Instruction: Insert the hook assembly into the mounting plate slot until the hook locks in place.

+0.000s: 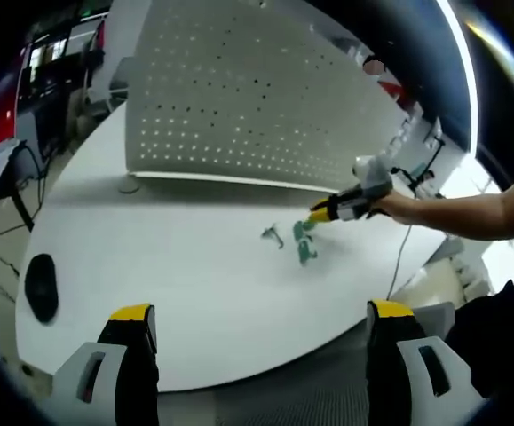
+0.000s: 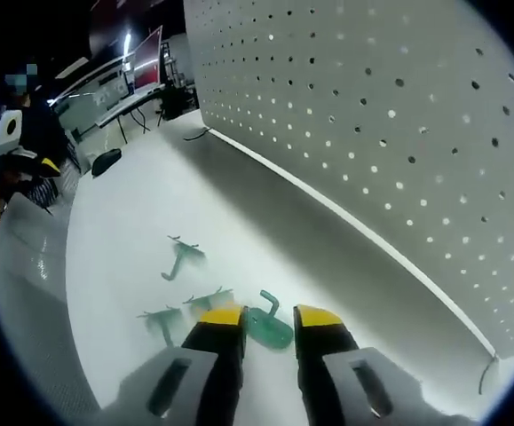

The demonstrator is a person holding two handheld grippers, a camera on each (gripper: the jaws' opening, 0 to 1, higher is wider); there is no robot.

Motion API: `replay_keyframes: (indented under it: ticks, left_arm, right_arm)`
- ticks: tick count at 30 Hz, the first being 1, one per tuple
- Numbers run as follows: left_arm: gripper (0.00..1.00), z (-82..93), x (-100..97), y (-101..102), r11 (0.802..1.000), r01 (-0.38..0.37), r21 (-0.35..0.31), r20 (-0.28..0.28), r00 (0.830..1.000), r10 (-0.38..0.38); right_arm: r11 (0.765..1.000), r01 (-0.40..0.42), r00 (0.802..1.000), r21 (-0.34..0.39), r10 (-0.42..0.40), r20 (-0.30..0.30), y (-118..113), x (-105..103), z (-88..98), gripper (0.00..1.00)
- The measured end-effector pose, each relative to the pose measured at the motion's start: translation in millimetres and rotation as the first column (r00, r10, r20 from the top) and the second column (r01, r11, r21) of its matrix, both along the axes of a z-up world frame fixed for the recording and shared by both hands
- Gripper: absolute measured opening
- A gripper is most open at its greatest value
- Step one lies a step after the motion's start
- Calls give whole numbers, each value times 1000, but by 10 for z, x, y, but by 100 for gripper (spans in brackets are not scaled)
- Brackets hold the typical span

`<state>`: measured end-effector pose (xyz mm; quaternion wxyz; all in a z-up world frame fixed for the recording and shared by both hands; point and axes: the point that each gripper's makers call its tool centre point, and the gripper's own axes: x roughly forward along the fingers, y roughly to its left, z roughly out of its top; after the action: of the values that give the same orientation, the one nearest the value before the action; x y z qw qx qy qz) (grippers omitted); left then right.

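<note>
In the right gripper view I have my right gripper [image 2: 268, 318] low over the white counter [image 2: 132, 222], its yellow-tipped jaws a narrow gap apart with a green hook piece [image 2: 269, 327] sitting in that gap — I cannot tell whether the jaws actually pinch it or only straddle it. Just to its left lie two more green hooks [image 2: 210, 298] [image 2: 162, 319], and a fourth hook [image 2: 180, 258] lies a little farther out, apart from them. The perforated mounting plate [image 2: 399, 133] stands upright along the counter's right side, well apart from the hooks.

In the left gripper view my left gripper [image 1: 261, 312] hangs back at the near edge of the counter [image 1: 168, 266] — jaws spread wide, nothing between them. The right gripper [image 1: 320, 214] reaches in from the right, tips down at the green hooks [image 1: 304, 241], with the plate [image 1: 257, 98] standing beyond. A dark mouse [image 1: 41, 286] rests on the counter at the left.
</note>
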<state>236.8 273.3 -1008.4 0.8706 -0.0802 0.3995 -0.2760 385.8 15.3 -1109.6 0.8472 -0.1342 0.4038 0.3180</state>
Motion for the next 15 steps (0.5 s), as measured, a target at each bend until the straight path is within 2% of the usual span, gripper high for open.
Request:
replay_keyframes:
  ticks: [6, 9, 12, 15]
  left_arm:
    - [100, -18, -5, 5, 1000, 2, 2, -6, 1000, -2]
    - [100, -16, 4, 9, 1000, 1, 3, -6, 1000, -1]
    - [100, -8, 11, 15, 1000, 0, 3, -7, 1000, 0]
    - [100, -5, 13, 37, 1000, -11, 2, -7, 1000, 11]
  right_arm:
    - [999, -45, 999, -19, 45, 20, 61, 52, -11, 15]
    - [997, -70, 997, -36, 70, 7, 83, 74, -83, 13]
    - [996, -77, 997, -53, 77, -4, 87, 61, -109, 4]
    - [994, -87, 996, -64, 88, 21, 120, 51, -89, 1]
